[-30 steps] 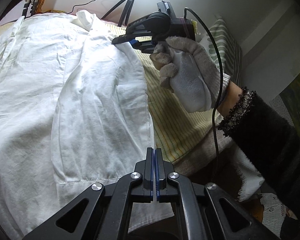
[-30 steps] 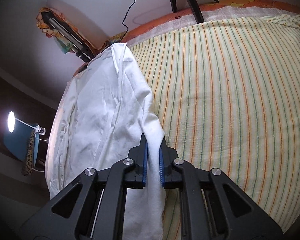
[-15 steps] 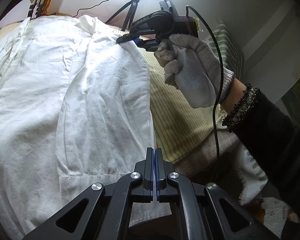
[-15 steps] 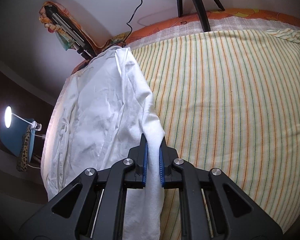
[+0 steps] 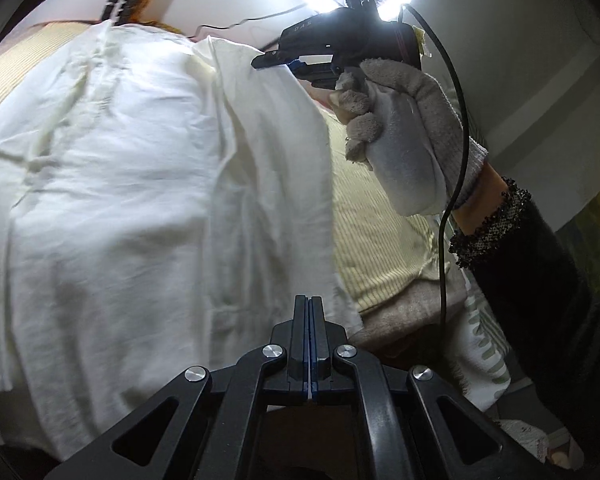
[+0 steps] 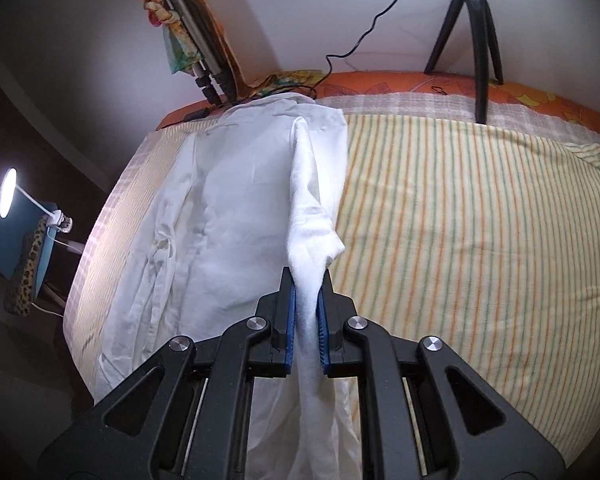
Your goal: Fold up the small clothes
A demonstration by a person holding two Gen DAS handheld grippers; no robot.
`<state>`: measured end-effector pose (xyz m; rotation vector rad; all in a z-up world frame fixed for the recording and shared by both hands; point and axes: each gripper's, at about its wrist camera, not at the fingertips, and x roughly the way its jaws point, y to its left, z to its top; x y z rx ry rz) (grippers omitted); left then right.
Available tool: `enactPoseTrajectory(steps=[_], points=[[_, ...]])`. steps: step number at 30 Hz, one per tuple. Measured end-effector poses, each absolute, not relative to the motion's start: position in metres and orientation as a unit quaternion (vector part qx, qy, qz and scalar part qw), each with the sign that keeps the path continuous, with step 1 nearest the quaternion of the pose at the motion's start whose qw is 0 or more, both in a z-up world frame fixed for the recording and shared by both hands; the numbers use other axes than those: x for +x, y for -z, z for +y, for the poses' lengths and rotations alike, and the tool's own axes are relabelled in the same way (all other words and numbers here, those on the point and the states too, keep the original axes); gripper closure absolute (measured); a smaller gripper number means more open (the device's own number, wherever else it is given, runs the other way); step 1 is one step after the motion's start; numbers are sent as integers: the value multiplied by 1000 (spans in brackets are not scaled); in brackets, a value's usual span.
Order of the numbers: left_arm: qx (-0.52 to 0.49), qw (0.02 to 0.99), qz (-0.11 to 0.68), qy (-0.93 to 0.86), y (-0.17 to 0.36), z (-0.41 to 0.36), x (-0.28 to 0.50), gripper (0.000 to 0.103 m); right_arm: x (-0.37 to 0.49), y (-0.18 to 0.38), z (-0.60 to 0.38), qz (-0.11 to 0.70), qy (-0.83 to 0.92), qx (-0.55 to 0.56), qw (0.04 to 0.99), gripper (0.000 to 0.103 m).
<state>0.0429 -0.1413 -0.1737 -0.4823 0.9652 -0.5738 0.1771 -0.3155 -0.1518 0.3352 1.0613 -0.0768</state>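
- white garment [image 6: 236, 208] is reading as thin woven cloth, matt, creasing finely all over
- striped sheet [image 6: 480, 216] under it is looking like soft matt cotton, slightly ribbed by the yellow, green and orange lines
- right gripper [image 6: 307, 312] is showing matt black moulded plastic arms, shiny round metal screw heads, blue ridged pads [image 6: 290, 320] that are looking rubbery
- left gripper [image 5: 309, 344] is showing the same matt black plastic and bright metal screws
- glove [image 5: 404, 120] on the right hand is looking like fuzzy, pilling knit with a smoother white palm
- sleeve [image 5: 540, 280] is showing dark knit, cuff beaded and glinting
- tripod [image 6: 476, 28] legs are looking smooth, matt black
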Motion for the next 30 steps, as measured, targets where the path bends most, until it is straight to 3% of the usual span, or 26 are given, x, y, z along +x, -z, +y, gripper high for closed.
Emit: enactPoseTrajectory(steps=[11,12,15,24,27,30], points=[[-258,812,460,250,182,-114,37,103,208,175,-264,536,30,134,833,93],[-257,810,463,251,183,-116,38,100,209,177,-265,538,31,136,831,93],[-261,810,460,253,180,-125,40,70,208,177,-271,540,29,151,827,93],[-250,807,461,272,178,-167,59,63,217,173,-285,566,20,172,806,93],[-242,812,462,263,175,-176,67,54,221,172,-281,571,18,158,805,93],[-242,808,472,256,175,-182,77,52,225,176,-278,576,22,152,803,93]])
